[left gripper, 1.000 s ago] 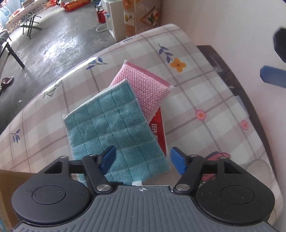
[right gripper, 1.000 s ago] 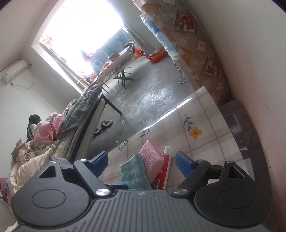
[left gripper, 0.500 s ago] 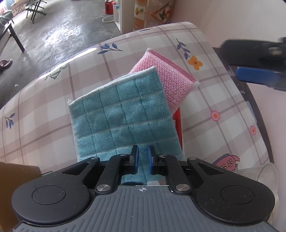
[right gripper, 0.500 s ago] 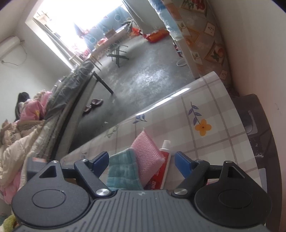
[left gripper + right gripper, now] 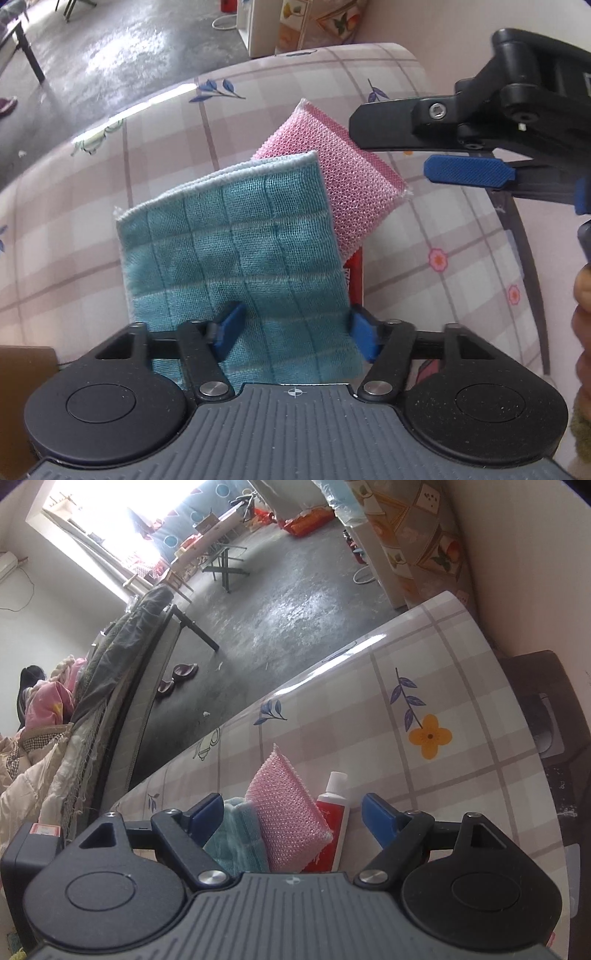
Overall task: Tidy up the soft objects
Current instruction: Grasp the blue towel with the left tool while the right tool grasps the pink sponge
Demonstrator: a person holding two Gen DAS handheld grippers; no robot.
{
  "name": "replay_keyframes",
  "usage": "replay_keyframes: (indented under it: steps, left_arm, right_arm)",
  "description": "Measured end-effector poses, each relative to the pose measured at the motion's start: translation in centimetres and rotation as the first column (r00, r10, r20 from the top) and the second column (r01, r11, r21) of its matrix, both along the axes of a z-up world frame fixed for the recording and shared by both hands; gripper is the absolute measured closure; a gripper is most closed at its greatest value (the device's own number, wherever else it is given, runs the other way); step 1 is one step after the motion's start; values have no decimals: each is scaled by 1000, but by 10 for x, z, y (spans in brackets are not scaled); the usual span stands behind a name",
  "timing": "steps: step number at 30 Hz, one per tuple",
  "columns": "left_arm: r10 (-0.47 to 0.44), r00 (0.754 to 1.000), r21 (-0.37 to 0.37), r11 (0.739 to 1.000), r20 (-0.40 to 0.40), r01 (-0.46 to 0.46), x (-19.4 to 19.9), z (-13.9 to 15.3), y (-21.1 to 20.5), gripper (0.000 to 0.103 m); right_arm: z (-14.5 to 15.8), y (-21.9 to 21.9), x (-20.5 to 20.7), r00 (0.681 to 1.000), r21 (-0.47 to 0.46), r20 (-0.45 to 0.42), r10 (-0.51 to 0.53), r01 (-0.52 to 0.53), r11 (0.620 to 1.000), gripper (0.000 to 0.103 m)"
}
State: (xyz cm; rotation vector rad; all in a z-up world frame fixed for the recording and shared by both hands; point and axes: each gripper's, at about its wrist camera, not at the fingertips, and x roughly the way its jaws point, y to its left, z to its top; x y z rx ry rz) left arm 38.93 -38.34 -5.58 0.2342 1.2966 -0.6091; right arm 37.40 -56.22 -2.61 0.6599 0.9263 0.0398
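The teal cloth (image 5: 236, 254) is seen lying flat on the checked tablecloth (image 5: 461, 258), its far corner overlapping the pink sponge (image 5: 354, 177), and a red toothpaste tube (image 5: 332, 819) is tucked under both, cap toward the far edge of the surface. The left gripper (image 5: 295, 328) is poised steeply over the cloth's near edge; its jaws have just been opening and now stand about half apart, straddling the cloth, with the left pad lying over the fabric and nothing pinched. The right gripper (image 5: 291, 812) is brought in from the wall side, jaws wide and empty, framing the sponge and tube. The step in hand looks like lining up a pickup from the pile. Next, one soft item must be separated cleanly: a low pinch on a single edge is called for, so the tube beneath is not dragged along.
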Motion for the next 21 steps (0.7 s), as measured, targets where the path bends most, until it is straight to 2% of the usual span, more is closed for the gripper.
replay_keyframes:
  steps: [1,3,6,8,13,17,18,21]
  left_arm:
    - [3,1000,-7,1000,-1,-3,0,-1,1,54]
    - [6,1000,-23,1000,-2,-6,0,-2,4,67]
    - [20,1000,-45,999,-2,-20,1,0,10,80]
    - [29,1000,-54,998,-1,-29,2,0,15,84]
    - [31,1000,-73,997,-1,-31,2,-2,21,87]
    - [29,1000,-79,996,-6,-29,4,-3,21,87]
    - [29,1000,-81,996,-7,-29,4,-3,21,87]
    - [28,1000,-84,996,-9,-28,5,-5,23,87]
  right_arm:
    - [-2,1,2,1000,-2,-6,3,-3,1000,18]
    - [-5,2,7,1000,3,-21,12,-12,1000,18]
    - [-12,5,14,999,7,-45,21,-21,1000,18]
    - [-16,6,20,998,10,-58,22,-22,1000,18]
    - [-27,9,35,996,15,-82,28,-27,1000,19]
    - [-30,13,38,995,37,-88,48,-45,998,32]
    - [-28,14,36,995,50,-79,57,-54,997,40]
    - [-18,16,30,995,78,-38,87,-84,993,43]
